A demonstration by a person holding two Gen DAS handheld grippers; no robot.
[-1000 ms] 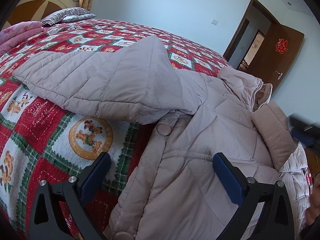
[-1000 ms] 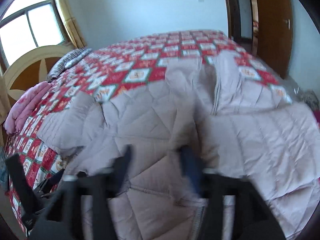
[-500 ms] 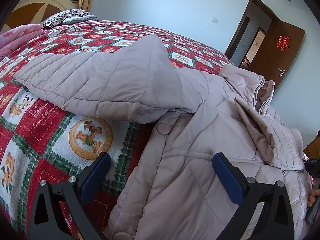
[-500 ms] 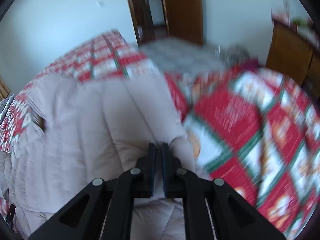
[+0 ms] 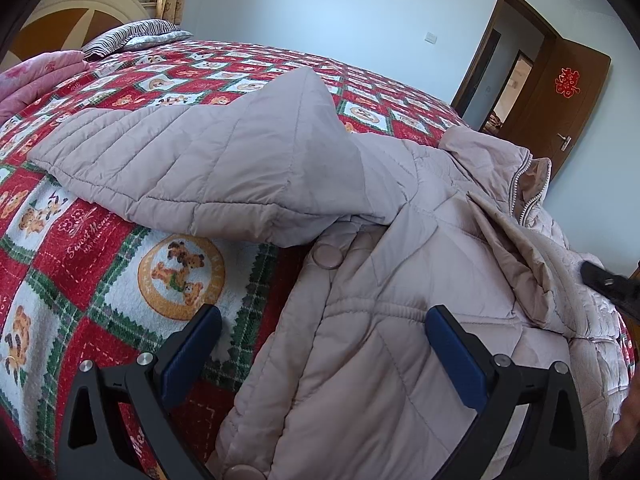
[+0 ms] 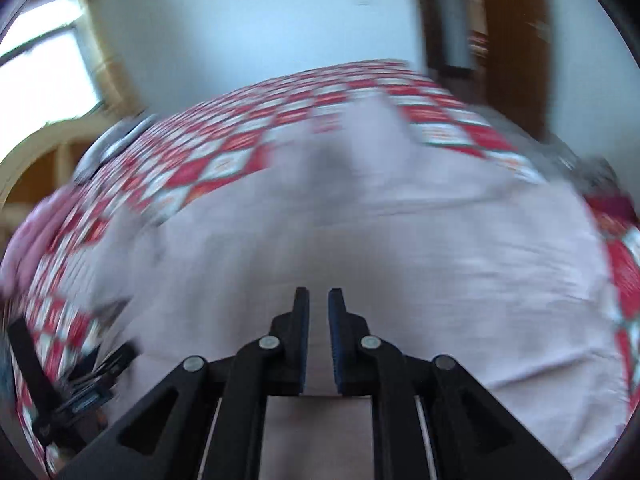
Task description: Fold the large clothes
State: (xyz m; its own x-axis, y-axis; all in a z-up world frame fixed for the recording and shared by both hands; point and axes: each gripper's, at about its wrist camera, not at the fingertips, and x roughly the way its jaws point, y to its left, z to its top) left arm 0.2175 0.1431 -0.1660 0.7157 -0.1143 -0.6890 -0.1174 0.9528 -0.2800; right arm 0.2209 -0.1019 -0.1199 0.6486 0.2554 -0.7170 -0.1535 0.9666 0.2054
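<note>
Two coat [image 5: 400,340] buttons, left view only

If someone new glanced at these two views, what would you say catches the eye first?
Most likely the pale quilted coat sprawled over the near side of the bed, one sleeve flung out to the left. Under it, the red bedspread with teddy-bear patches is loud and fills the left. In the far right corner, a brown door with a red ornament stands ajar.
</note>
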